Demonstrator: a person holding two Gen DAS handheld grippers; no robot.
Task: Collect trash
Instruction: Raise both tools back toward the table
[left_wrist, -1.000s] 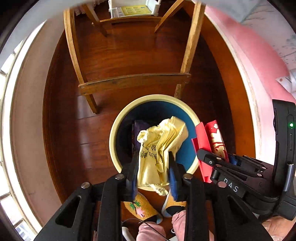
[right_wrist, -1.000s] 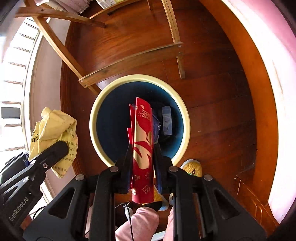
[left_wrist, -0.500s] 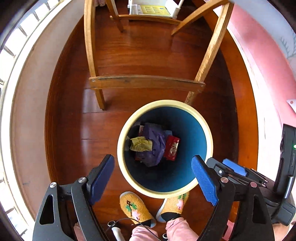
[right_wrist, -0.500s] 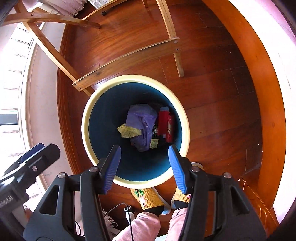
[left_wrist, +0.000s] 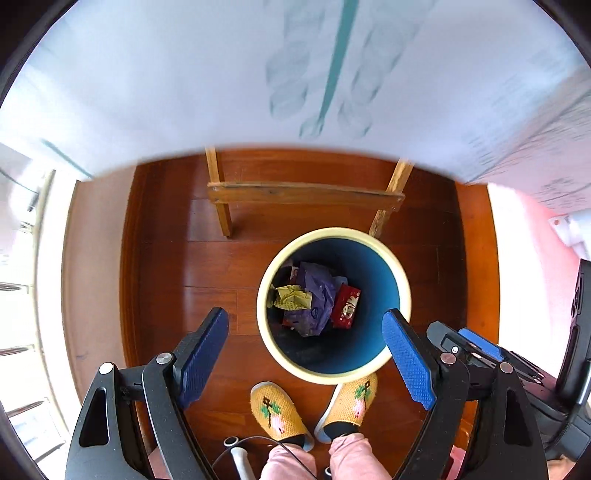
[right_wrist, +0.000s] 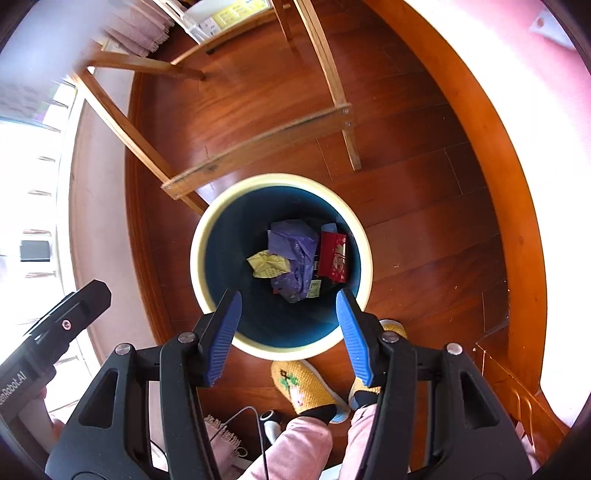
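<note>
A round bin with a cream rim (left_wrist: 334, 374) and blue inside stands on the wooden floor. At its bottom lie a crumpled yellow wrapper (left_wrist: 291, 298), a purple bag (left_wrist: 317, 295) and a red packet (left_wrist: 345, 306). My left gripper (left_wrist: 306, 315) hangs high above the bin, pointing down, open and empty. In the right wrist view the same bin rim (right_wrist: 280, 350), yellow wrapper (right_wrist: 267, 264) and red packet (right_wrist: 333, 256) show. My right gripper (right_wrist: 288, 295) is open over the bin's near edge, with nothing between its blue pads.
A wooden table's legs and crossbar (left_wrist: 303, 194) stand just behind the bin. Its pale cloth (left_wrist: 295, 74) fills the top of the left wrist view, blurred. A person's yellow slippers (left_wrist: 277, 410) stand in front of the bin. An orange skirting board (right_wrist: 480, 147) runs along the right.
Both grippers opened: the yellow wrapper left the left one and the red packet left the right one, and both now lie in the bin. Both grippers rose, the left more.
</note>
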